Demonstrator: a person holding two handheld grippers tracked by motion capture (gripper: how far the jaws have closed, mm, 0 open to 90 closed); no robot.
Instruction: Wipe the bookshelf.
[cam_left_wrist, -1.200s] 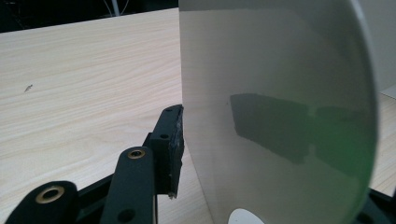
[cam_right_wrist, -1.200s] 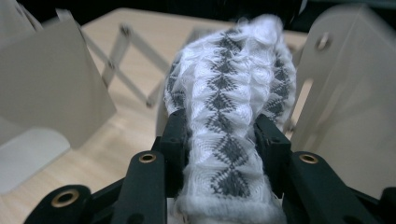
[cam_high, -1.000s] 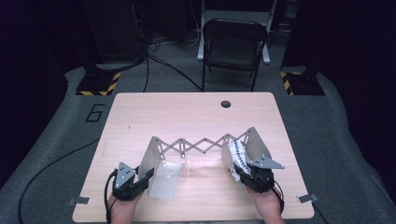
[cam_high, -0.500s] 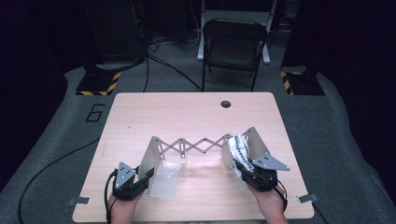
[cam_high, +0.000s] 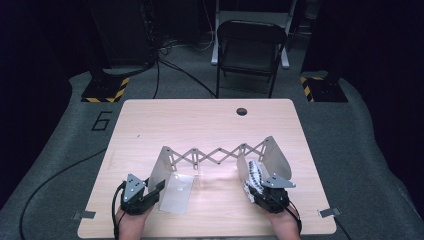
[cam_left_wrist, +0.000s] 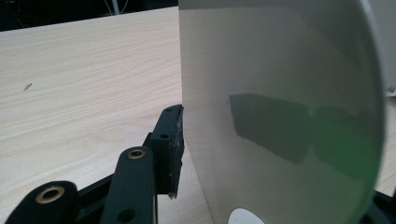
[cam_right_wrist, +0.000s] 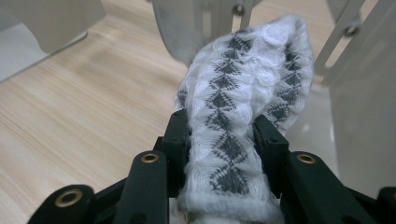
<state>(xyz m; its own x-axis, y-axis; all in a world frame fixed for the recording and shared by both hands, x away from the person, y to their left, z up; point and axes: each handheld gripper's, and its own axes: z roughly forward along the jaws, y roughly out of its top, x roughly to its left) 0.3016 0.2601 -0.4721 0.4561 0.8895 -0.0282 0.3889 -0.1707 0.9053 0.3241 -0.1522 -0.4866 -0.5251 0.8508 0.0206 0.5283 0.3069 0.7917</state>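
Right gripper (cam_high: 256, 186) is clamped on a rolled white sock with grey diamond pattern (cam_right_wrist: 243, 116); both black pads press its sides, and the roll stands up ahead of the jaws. Just beyond it rises the right end plate (cam_high: 276, 157) of an expandable metal rack (cam_high: 217, 152), whose scissor lattice runs across toward the other hand. Left gripper (cam_high: 150, 192) grips the rack's left end plate (cam_left_wrist: 280, 116): one pad lies flat against the sheet's near face, the opposite jaw sits behind the plate. Everything rests on the light wooden table (cam_high: 200, 120).
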